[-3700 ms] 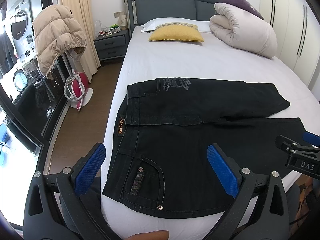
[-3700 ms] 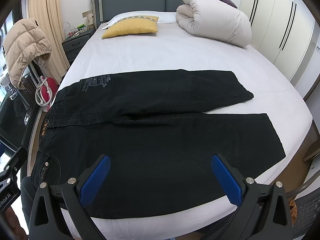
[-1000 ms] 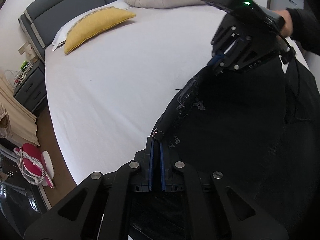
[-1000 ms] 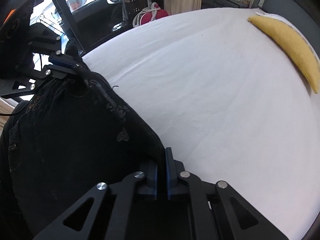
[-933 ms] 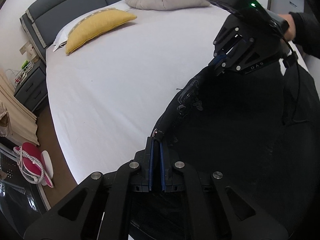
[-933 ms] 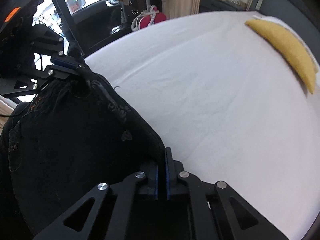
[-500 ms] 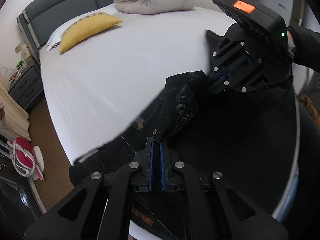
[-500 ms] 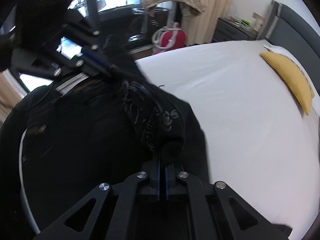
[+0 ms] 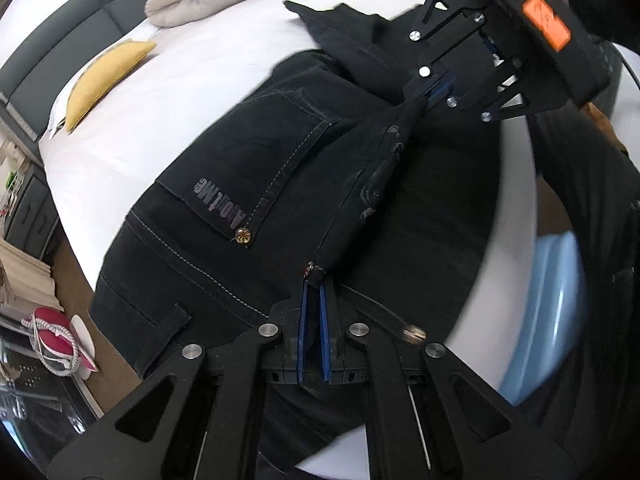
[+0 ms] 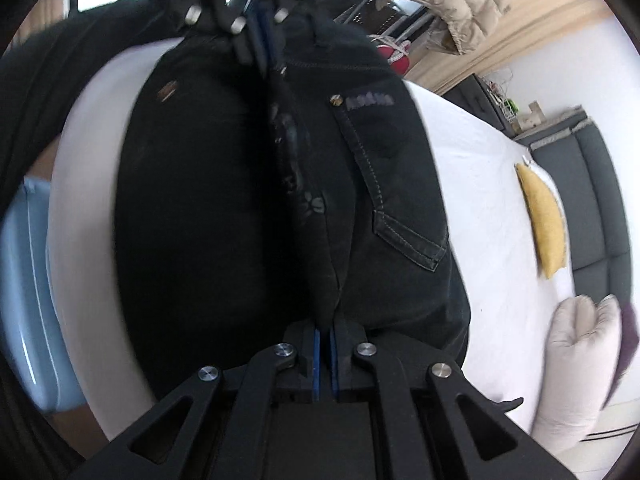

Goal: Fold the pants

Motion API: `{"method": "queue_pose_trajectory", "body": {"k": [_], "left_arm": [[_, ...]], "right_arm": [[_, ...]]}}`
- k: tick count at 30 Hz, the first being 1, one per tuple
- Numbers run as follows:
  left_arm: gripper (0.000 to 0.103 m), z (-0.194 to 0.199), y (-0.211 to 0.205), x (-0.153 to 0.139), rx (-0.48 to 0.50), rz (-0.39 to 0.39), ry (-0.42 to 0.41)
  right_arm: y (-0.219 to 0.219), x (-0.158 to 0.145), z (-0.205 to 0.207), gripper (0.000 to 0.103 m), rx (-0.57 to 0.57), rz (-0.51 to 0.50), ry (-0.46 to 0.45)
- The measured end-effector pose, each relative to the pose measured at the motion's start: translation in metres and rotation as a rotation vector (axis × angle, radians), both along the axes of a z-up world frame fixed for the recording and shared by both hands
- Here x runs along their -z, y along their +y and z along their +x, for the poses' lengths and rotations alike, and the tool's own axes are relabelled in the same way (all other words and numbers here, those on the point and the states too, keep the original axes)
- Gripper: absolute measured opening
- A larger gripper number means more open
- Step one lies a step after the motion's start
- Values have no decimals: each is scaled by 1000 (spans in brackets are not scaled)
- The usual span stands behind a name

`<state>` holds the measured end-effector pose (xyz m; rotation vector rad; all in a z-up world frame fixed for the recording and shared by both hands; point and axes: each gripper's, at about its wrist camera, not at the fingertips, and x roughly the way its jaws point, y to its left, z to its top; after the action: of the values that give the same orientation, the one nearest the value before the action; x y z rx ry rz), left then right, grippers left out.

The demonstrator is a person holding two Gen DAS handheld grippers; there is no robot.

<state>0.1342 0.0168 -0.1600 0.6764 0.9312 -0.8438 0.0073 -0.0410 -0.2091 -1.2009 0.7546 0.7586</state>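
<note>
Both units are clamped on the black pants [image 9: 248, 168]: the left gripper [image 9: 314, 300] pinches the waistband corner, the right gripper [image 9: 434, 90] holds the same edge further along, the cloth taut between them. Compared with a second ago, the lifted half has been carried across the white bed [image 9: 180, 68] toward its near edge, and a back pocket [image 9: 264, 160] now faces up. Judgement: the lengthwise fold is nearly laid; release and smoothing remain.
</note>
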Motion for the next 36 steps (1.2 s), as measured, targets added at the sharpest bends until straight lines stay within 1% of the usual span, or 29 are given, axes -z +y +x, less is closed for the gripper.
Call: {"method": "queue_pose_trajectory", "body": {"k": [2,5,6,9,10,14,16,18,22,24,25,27,28,31,34,35,36], "left_arm": [[4,-11,-5,0,18,16,-16],[4,-23,-9,3,29,37,-37],[4,-26,-9,3,25,34,-38],[4,-32,-8,1,19,17,-35],[4,-24,-5,2,23,14,-35],[4,-44,-8,7,32,3,-29],[4,-44,-9,8,31,1,-27],[4,-43,-11,10,29,3,-34],[4,-61,-5,14,39,23,-55],[5,-62,-6,19,42,35,-65],[8,-61,-4,20,36,34,-75],[8,-60,-4,20,5,23,-83],[9,-61,-2,19,-3,20,-80],[9,-58,5,8,-56,16,-37],[10,-54,19,-12,-141,-25,3],[10,-52,23,-17,-163,-39,4],[10,-49,25,-25,-197,-72,9]], "right_arm": [[0,7,-15,5,-13,-28,-22],[-2,10,-35,5,-28,-52,-59],[3,10,-27,5,-34,-58,-68],[5,12,-34,5,-58,-92,-105],[11,14,-25,5,-61,-98,-110],[6,19,-35,5,-48,-116,-129],[3,21,-33,5,-34,-120,-129],[5,22,-35,5,-30,-130,-138],[10,25,-36,5,-32,-150,-156],[12,30,-42,5,-37,-162,-162],[13,33,-43,5,-41,-172,-169],[17,39,-41,5,-45,-198,-178],[17,42,-48,6,-47,-206,-184],[22,44,-53,6,-33,-220,-185],[24,44,-54,7,-18,-222,-188],[24,45,-60,7,-16,-224,-191],[25,46,-63,7,-15,-229,-197]]}}
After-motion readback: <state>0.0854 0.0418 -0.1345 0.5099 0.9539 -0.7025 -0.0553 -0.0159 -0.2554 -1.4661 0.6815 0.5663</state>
